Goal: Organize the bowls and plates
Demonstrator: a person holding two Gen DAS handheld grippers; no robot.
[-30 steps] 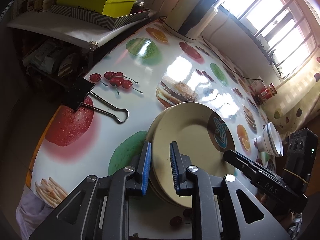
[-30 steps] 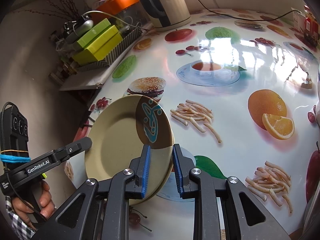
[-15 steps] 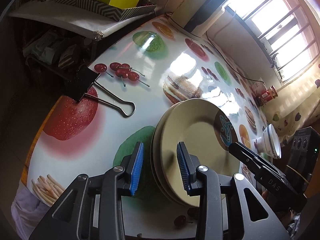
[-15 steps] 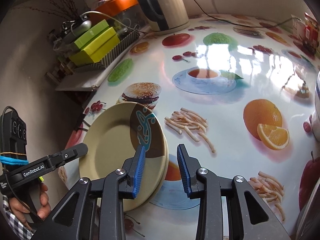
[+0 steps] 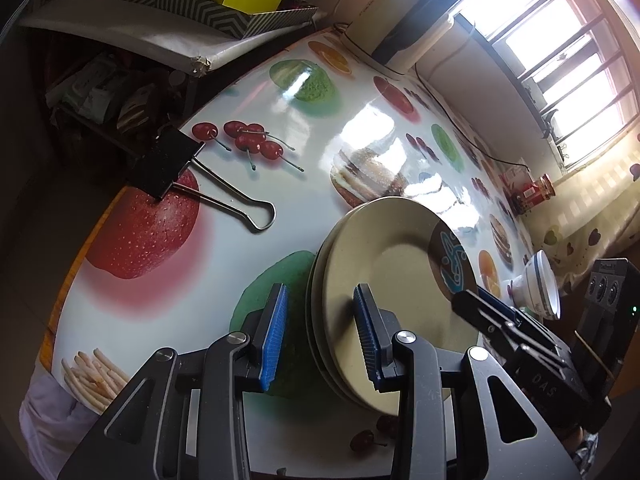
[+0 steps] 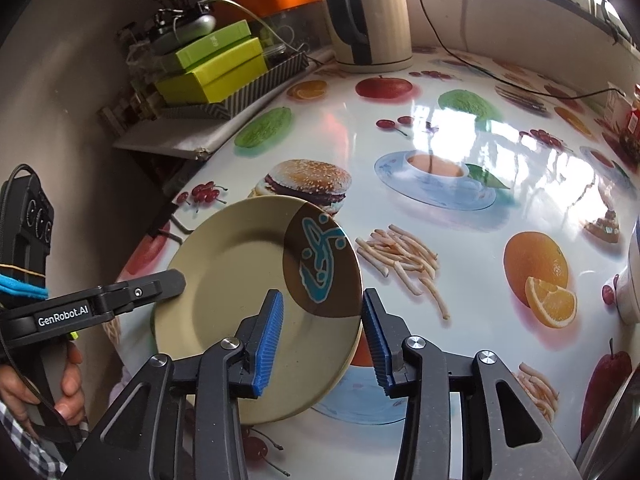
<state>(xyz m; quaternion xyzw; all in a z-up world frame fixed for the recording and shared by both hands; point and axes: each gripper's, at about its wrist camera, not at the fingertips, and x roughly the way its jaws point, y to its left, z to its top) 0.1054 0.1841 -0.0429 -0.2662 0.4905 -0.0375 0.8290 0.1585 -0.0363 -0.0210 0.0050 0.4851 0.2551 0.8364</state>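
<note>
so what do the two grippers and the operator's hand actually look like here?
Both grippers are black, with linkage arms on silver pivot pins and ribbed blue pads. The left gripper reads "GenRobot.AI" in white; a black box behind it carries a cable and a blue band. The right gripper reads "DAS". The hand on the left grip shows a checked sleeve.

The glossy printed counter [image 6: 460, 240] is mirroring window light, while the matt beige plates [image 6: 240, 280] are looking smooth beside ribbed blue pads [image 6: 270, 340].
</note>
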